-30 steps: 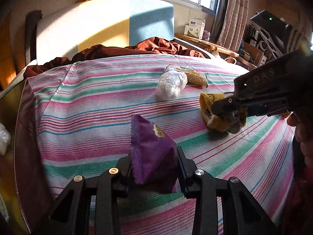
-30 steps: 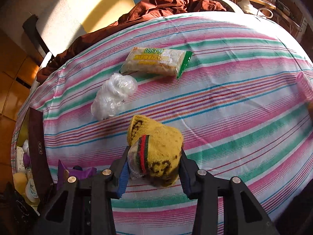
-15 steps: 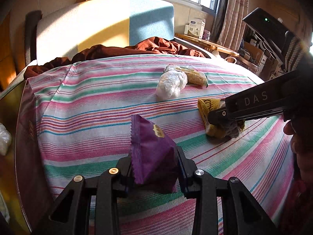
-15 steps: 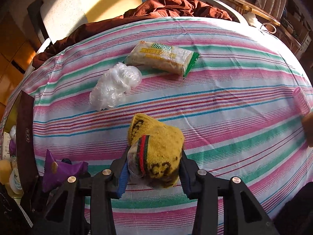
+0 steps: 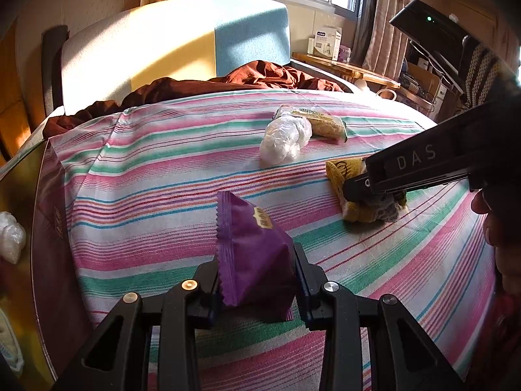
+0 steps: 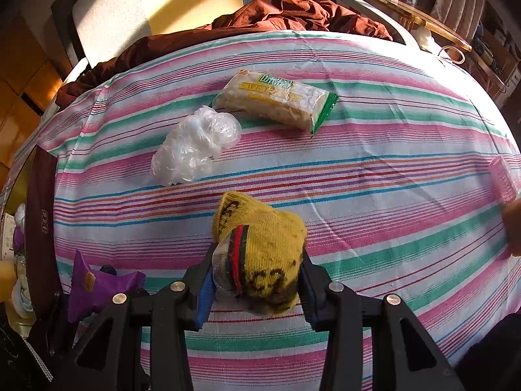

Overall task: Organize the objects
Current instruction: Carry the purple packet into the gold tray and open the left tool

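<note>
The left gripper (image 5: pixel 255 280) is clamped on a purple foil snack packet (image 5: pixel 252 254), held upright over the near-left part of the pink, green and white striped cloth (image 5: pixel 156 176); the cloth's left edge lies just beside a dark maroon board (image 5: pixel 52 228) that borders it on that side. The right gripper (image 6: pixel 257 280) is closed around a yellow knitted sock bundle with a red and green band (image 6: pixel 263 251), low over the cloth's middle; from the left wrist view the bundle (image 5: pixel 358 208) appears to touch the fabric. A crumpled clear plastic bag (image 6: pixel 195 143) and a cellophane noodle packet with green ends (image 6: pixel 276 99) lie close together farther back; bare striped cloth spreads to the right, up to a pink ribbed cylinder (image 6: pixel 503 179) near the right edge. A rumpled brown blanket (image 6: pixel 286 13) bounds the far edge.
</note>
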The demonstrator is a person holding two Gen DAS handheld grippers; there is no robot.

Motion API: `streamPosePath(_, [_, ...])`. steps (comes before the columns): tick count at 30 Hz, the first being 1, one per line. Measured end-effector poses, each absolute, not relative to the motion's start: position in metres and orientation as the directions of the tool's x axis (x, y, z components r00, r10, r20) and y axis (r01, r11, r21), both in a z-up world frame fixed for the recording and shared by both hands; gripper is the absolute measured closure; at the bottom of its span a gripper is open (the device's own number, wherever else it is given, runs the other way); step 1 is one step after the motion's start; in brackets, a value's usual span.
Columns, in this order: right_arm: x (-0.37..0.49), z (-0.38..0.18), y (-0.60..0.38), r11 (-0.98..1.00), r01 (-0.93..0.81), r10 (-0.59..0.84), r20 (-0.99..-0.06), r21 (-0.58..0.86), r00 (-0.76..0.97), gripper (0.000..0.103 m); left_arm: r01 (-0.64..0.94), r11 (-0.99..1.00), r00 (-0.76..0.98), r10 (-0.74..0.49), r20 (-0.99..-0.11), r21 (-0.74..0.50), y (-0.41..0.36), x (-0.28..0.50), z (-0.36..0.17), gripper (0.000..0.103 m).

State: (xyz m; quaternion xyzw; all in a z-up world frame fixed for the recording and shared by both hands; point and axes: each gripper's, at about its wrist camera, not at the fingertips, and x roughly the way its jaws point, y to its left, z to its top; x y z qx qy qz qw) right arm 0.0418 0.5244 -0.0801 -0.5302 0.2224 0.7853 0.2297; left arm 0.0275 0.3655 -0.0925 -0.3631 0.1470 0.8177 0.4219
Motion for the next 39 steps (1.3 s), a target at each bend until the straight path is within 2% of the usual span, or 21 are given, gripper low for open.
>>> streamPosePath(12, [0.041,-0.076,0.523,-0.808,-0.584,0.142,-0.933,0.085,-0.331,0.06,-0.794,-0.604,-0.376,0.574,-0.727,-0.067,0.35,0.04,-0.08,0.068])
streamPosePath(25, [0.043,-0.075,0.513,-0.819,-0.572,0.166,-0.931,0.054,-0.325,0.06,-0.762,-0.639,-0.416,0.611,-0.674,-0.109,0.301,0.031,-0.023,0.068])
streamPosePath(32, [0.04,-0.077,0.51,-0.826,-0.563,0.185,-0.93,0.028,-0.318,0.059,-0.661,-0.725,-0.457,0.595,-0.662,-0.195,0.245,-0.004,-0.006,0.068])
streamPosePath(39, [0.039,-0.078,0.508,-0.826,-0.564,0.187,-0.93,0.026,-0.318,0.059,-0.513,-0.827,-0.529,0.516,-0.674,-0.231,0.177,-0.05,0.003,0.068])
